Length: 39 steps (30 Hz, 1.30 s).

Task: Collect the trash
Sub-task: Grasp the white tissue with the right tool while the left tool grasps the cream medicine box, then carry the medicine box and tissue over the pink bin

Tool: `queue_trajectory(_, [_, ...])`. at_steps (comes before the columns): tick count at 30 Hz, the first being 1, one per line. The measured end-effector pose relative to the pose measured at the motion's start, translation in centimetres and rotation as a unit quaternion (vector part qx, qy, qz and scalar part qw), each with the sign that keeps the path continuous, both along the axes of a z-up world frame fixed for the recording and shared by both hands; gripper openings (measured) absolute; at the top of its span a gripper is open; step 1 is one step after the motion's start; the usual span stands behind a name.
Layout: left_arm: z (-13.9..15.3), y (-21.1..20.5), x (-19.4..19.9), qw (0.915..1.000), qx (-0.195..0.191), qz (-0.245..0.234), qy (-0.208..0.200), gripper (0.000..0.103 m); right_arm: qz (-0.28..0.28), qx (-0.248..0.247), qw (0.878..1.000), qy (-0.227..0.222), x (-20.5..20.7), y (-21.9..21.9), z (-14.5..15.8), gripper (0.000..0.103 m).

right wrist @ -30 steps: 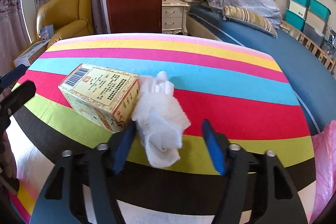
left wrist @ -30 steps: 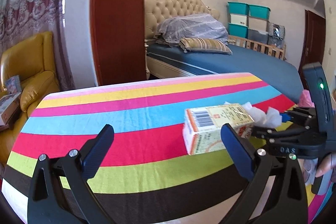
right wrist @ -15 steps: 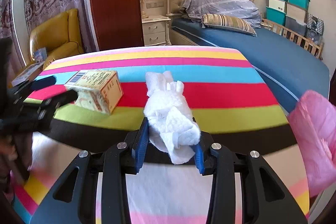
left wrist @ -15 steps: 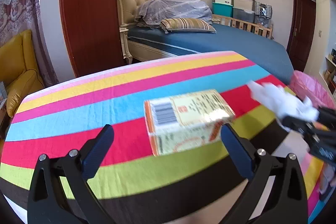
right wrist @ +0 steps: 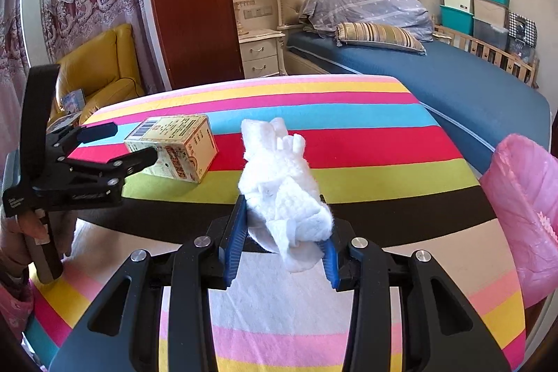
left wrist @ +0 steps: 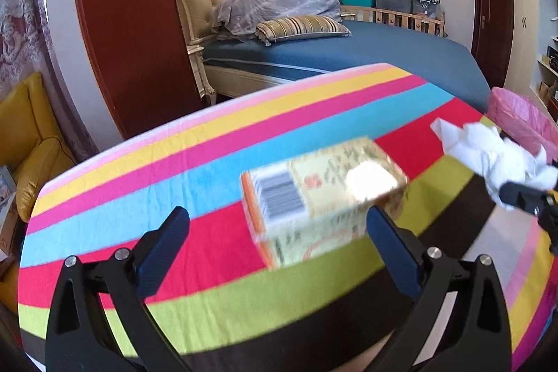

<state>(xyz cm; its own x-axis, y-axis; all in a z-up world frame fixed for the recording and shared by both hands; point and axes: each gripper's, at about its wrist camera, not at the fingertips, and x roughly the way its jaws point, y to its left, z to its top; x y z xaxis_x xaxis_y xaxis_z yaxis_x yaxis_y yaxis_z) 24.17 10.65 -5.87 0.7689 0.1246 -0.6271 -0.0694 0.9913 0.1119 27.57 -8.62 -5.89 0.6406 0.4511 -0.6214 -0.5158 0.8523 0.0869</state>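
Pink bag (right wrist: pixel 523 197) beside striped table (right wrist: pixel 366 135)

Right gripper (right wrist: pixel 280 246) clamped the tissue (right wrist: pixel 282 187), lifting it off the table; left gripper (left wrist: pixel 275 243) neared the box (left wrist: pixel 324 197).

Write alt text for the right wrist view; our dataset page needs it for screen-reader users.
The right gripper is shut on a crumpled white tissue above a striped table. To the left, the open left gripper straddles a small carton; a pink trash bag is at right.

Left tool (left wrist: pixel 275 237) spread wide and low, right tool (right wrist: pixel 282 237) clamped, lifted.
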Motion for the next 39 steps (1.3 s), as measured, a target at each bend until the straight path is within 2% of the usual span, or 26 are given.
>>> queue_trajectory(9, [0.5,-0.9,4.7,0.9994,0.011,-0.028,0.017,0.098,-0.024,0.003,1.000,0.011,2.1,-0.7,0.8,0.037])
queue_trajectory(14, [-0.2,0.3,6.1,0.9985,-0.026,-0.037,0.033,0.098,-0.039,0.016,0.999,0.018,3.7,-0.8,1.1,0.037])
queue_trajectory(16, [-0.6,0.4,5.6,0.9981,-0.037,-0.037,0.033,0.096,-0.040,0.014,0.999,0.020,3.9,-0.5,0.9,0.037])
queue_trajectory(19, [-1.0,0.3,4.7,0.9954,-0.066,-0.056,0.040,0.067,-0.039,0.010,0.999,0.024,3.7,-0.2,0.5,0.037])
queue_trajectory(21, [-0.9,0.1,3.8,0.9958,-0.066,-0.053,0.036,0.063,-0.037,0.007,0.999,0.027,3.5,-0.1,0.2,0.037])
queue_trajectory(23, [-0.6,-0.5,2.9,0.9961,-0.060,-0.060,0.026,0.048,-0.036,0.004,0.999,0.026,2.9,0.1,0.1,0.037])
queue_trajectory(28, [0.0,-2.5,-0.2,0.9971,-0.046,-0.061,-0.001,0.048,-0.039,0.004,0.999,0.015,0.8,-0.4,0.2,0.037])
queue_trajectory(39, [1.6,-6.4,-8.4,0.9946,-0.052,-0.060,-0.067,0.048,-0.040,0.014,0.999,-0.031,-5.1,-2.8,1.8,0.037])
